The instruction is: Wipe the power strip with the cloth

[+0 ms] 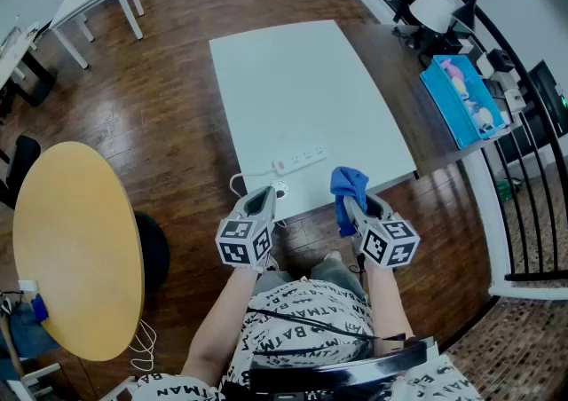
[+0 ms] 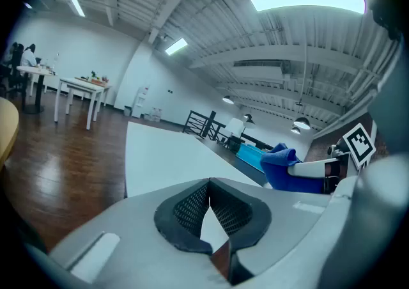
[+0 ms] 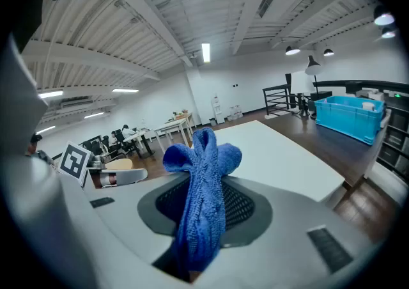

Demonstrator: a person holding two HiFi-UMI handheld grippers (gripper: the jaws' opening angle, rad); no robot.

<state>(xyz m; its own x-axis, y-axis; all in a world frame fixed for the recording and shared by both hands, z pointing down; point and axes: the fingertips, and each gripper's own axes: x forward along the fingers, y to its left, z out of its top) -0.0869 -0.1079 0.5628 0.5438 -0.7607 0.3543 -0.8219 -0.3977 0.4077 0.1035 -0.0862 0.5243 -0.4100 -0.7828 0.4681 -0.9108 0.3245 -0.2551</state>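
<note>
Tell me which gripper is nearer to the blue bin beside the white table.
Right. The right gripper, holding the blue cloth, is down-left of the blue bin in the head view; the left gripper is further left.

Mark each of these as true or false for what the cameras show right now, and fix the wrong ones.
1. The right gripper grips the blue cloth. True.
2. The power strip lies on the white table, close to its near edge. True.
3. The blue cloth is pressed onto the power strip. False: it is held clear of the strip, to its right in the head view.
4. The left gripper's jaws stand wide open. False: the left gripper is shut with nothing between its jaws.
5. A blue bin sits on the white table. False: the blue bin stands on a dark tabletop beside it.
</note>
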